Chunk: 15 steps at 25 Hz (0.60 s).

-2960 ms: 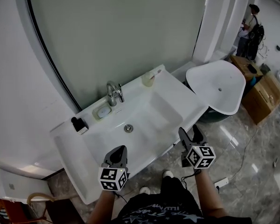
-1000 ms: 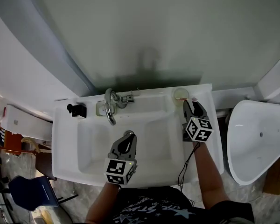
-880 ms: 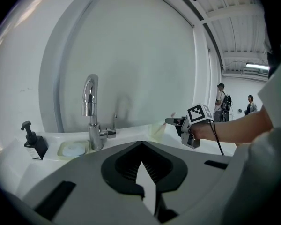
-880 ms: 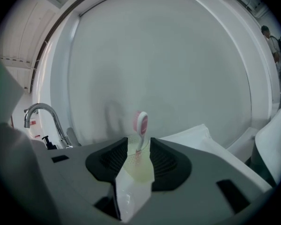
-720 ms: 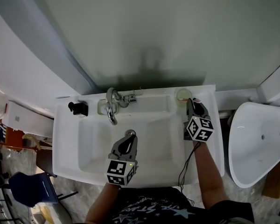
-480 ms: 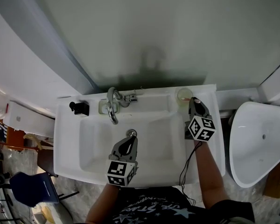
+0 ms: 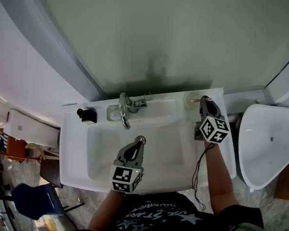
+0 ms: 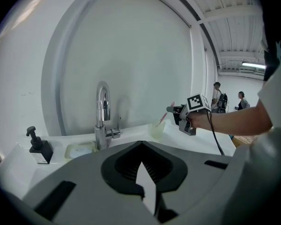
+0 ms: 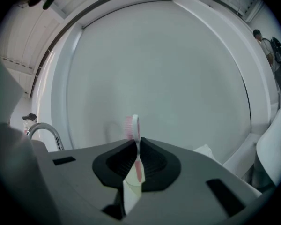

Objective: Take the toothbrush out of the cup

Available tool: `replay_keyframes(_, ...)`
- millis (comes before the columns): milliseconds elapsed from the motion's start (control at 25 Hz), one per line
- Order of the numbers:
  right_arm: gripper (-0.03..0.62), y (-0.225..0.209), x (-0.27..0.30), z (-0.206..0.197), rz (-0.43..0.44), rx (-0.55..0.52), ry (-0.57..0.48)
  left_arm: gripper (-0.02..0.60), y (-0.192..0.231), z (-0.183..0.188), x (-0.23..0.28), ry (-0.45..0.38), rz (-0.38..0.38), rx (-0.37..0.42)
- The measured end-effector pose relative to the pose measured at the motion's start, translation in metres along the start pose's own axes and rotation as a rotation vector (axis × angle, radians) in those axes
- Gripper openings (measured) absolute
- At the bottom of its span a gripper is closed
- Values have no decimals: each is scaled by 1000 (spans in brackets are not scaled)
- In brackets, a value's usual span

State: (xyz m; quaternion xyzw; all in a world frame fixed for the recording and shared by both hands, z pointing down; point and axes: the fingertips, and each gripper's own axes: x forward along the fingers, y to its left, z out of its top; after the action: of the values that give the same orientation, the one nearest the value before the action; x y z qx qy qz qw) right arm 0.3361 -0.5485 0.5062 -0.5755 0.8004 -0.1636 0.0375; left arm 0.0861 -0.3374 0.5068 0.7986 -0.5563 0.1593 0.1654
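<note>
White sink (image 7: 74, 148), right gripper (image 9: 136, 143) just closed on toothbrush (image 9: 133, 124), head above jaws, cup (image 7: 190, 99) below.

The basin (image 7: 73, 150) looks glossy white, the tap (image 7: 124, 111) polished metal, the cup (image 7: 191, 99) translucent plastic.

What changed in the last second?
Right gripper has just been closing its jaws and now clamps the toothbrush, lifting it slightly; its lower end still seems inside the cup. Left gripper stays shut over the sink; faucet and soap bottle unmoved.
</note>
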Motion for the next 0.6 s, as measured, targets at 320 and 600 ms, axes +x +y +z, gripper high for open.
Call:
replay_keyframes(320,32,29,-23,41,-33,-19,-92,12,16,6,-25,-41,-58,10)
replay_keyframes(600,32,72,-61,53,-61,-73,-120,12,39,9,-55,-91,-106,18)
